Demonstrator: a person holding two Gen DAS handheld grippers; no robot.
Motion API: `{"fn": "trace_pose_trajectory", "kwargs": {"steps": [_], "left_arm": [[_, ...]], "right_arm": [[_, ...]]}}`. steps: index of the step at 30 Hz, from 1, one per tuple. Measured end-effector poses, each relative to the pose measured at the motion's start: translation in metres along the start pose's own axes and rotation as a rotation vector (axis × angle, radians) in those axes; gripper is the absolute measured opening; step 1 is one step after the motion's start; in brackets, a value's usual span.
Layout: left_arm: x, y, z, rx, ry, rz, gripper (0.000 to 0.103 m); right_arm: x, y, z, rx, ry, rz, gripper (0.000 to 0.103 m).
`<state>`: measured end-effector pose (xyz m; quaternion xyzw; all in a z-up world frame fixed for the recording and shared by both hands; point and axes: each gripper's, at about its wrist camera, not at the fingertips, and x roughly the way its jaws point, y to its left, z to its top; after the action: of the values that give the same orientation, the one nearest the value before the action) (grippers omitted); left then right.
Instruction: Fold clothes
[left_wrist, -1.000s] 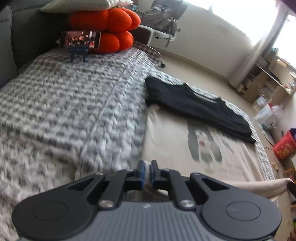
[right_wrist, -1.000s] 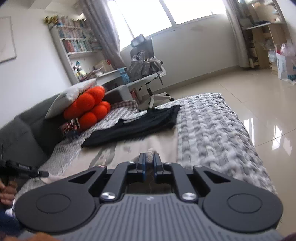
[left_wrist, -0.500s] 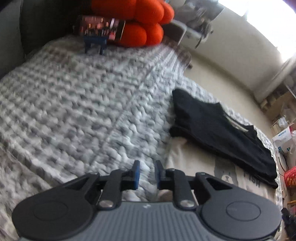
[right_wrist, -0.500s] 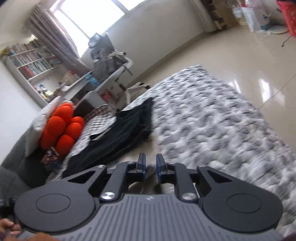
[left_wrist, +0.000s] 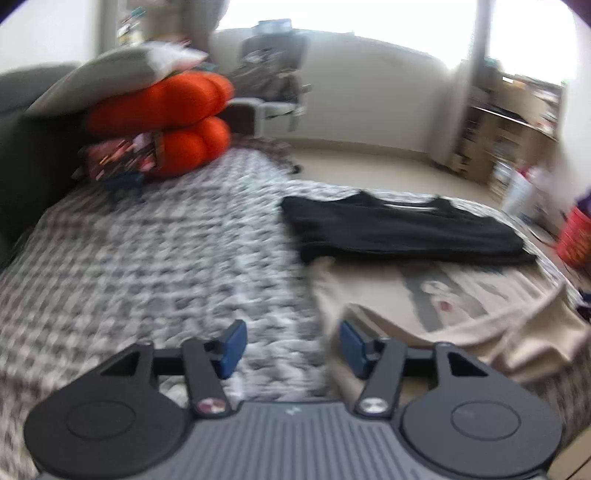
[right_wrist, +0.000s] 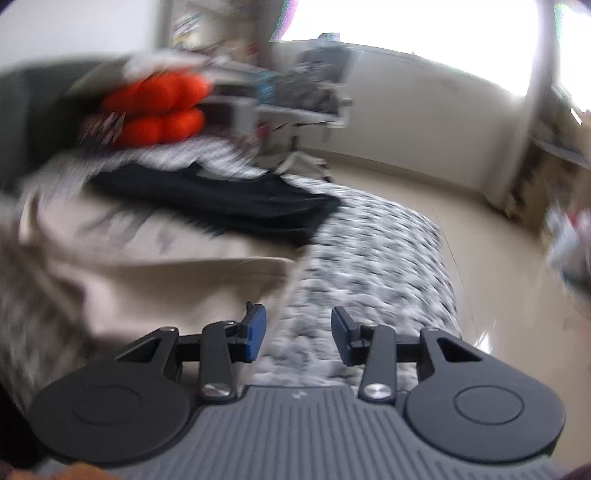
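Two shirts lie on the knit blanket, beige tee half-folded w/ black tee beyond it, and both grippers, left & right, are opening w/ nothing between them, prob. letting go (blurry), so retreat low and avoid snagging the fold.

No lettering is readable anywhere (both views are blurred by motion).

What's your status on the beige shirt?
Left gripper and right gripper both opening, nothing between the pads. Beige shirt lying released on the blanket. Black shirt overlaps its far edge; nothing else in the way.
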<state>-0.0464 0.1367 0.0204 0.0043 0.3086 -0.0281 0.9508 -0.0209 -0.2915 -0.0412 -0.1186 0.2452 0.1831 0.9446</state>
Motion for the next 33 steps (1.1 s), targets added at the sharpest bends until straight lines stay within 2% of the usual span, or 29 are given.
{"fn": "trace_pose_trajectory", "kwargs": {"steps": [2, 5, 9, 13, 16, 19, 22, 25, 28, 31, 33], "left_arm": [[0.000, -0.007, 0.001, 0.068, -0.008, -0.017, 0.071], [0.002, -0.010, 0.003, 0.134, -0.006, -0.014, 0.071], [0.011, -0.007, 0.006, 0.172, 0.007, -0.051, 0.071], [0.021, -0.010, 0.007, 0.200, 0.008, -0.077, 0.071], [0.020, -0.017, 0.008, 0.243, -0.022, -0.123, 0.070], [0.017, -0.027, 0.006, 0.315, -0.052, -0.185, 0.070], [0.031, -0.033, 0.005, 0.344, -0.013, -0.156, 0.070], [0.044, -0.027, 0.009, 0.263, 0.031, -0.154, 0.062], [0.056, -0.022, 0.013, 0.183, 0.077, -0.123, 0.031], [0.062, -0.021, 0.014, 0.128, 0.101, -0.106, 0.024], [0.060, -0.022, 0.015, 0.119, 0.101, -0.092, 0.024]], "right_arm": [[0.000, 0.003, 0.004, -0.033, -0.003, 0.031, 0.043], [0.004, -0.008, 0.014, 0.010, -0.022, 0.058, 0.043], [0.010, -0.026, 0.019, 0.126, -0.028, 0.155, 0.044], [0.025, -0.024, 0.020, 0.149, 0.004, 0.175, 0.044], [0.035, -0.020, 0.021, 0.160, 0.012, 0.190, 0.042], [0.041, -0.016, 0.021, 0.158, 0.017, 0.178, 0.017], [0.043, -0.019, 0.022, 0.176, 0.009, 0.148, 0.010], [0.042, -0.025, 0.022, 0.213, -0.005, 0.100, 0.006], [0.040, -0.030, 0.018, 0.272, -0.011, 0.082, 0.006], [0.042, -0.026, 0.014, 0.271, -0.002, 0.074, 0.006], [0.042, -0.024, 0.013, 0.268, -0.002, 0.073, 0.006]]}}
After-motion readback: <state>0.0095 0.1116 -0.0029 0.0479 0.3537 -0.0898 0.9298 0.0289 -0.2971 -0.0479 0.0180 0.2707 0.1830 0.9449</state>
